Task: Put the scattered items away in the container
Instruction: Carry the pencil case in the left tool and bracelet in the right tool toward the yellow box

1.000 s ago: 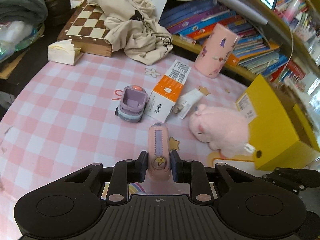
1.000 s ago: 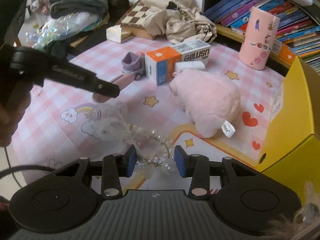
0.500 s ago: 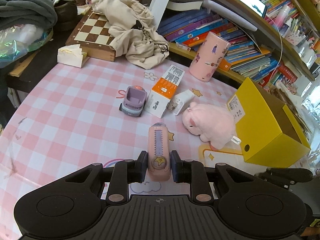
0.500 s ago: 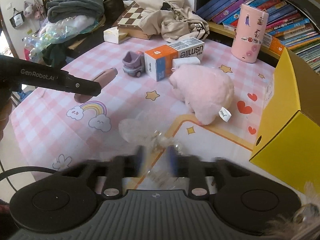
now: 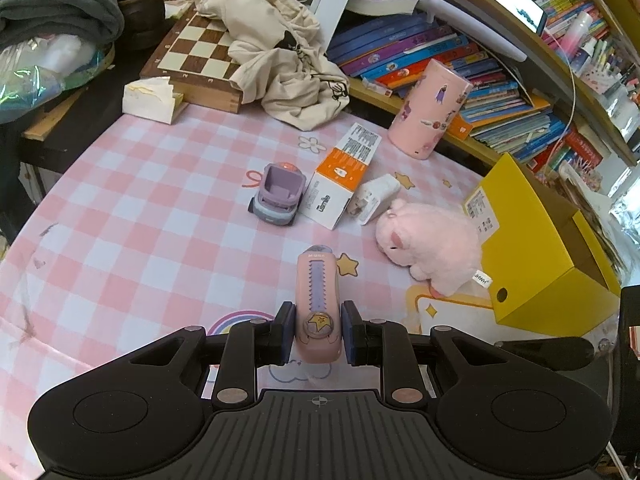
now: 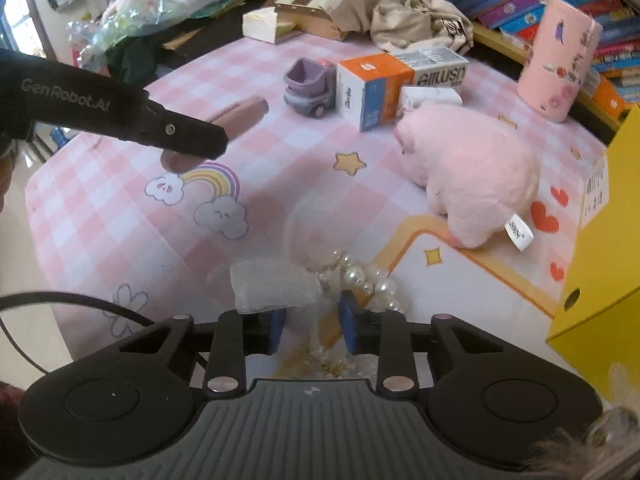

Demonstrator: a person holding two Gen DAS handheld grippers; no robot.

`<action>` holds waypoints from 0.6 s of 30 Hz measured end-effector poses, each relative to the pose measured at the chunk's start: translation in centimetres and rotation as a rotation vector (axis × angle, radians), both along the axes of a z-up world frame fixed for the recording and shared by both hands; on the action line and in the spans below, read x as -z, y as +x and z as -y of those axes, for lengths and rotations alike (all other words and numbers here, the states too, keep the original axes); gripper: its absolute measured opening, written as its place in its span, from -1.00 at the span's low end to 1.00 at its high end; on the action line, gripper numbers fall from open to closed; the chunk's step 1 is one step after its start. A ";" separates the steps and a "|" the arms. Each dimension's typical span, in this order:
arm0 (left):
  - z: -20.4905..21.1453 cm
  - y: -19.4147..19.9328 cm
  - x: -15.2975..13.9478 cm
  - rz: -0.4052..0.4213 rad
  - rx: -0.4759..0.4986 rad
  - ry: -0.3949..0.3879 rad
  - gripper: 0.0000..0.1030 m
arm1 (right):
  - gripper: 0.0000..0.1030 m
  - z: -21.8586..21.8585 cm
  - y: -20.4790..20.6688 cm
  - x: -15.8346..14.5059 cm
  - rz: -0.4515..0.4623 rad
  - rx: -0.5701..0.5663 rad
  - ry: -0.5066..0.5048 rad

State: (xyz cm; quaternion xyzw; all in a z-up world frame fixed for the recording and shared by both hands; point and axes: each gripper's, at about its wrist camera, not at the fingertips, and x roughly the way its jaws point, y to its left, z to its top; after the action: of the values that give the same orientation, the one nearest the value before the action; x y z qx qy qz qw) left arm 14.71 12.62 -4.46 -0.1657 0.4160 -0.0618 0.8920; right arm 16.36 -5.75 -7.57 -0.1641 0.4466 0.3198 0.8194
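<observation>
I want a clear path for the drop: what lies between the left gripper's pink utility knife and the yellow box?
In the left wrist view, the pink plush pig lies between the pink utility knife and the yellow box, resting against the box.

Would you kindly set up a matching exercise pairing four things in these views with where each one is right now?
Things:
1. pink utility knife
2. pearl and gauze hair accessory
3. purple toy truck
4. pink plush pig

Places:
A. beside the yellow cardboard box
B. clamped in the left gripper
C. next to the orange and white carton
D. between the right gripper fingers

Pairs: 1-B, 2-D, 3-C, 4-A
</observation>
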 end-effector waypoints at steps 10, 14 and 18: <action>0.2 -0.5 -0.9 0.029 0.013 -0.020 -0.56 | -0.90 1.5 0.1 -2.0 0.043 0.069 0.082; 0.4 -1.2 -1.4 0.044 0.024 -0.027 -0.56 | -0.90 1.7 -0.7 -2.6 0.065 0.079 0.094; 0.1 -2.2 -1.8 0.051 0.018 -0.047 -0.56 | -0.90 2.0 -1.8 -3.4 0.090 0.095 0.110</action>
State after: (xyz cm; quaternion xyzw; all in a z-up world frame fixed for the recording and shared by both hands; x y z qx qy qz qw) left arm 12.56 12.54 -2.69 -0.1812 0.3930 -0.0837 0.8976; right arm 14.58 -7.75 -4.21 -0.1116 0.3984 0.2972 0.8605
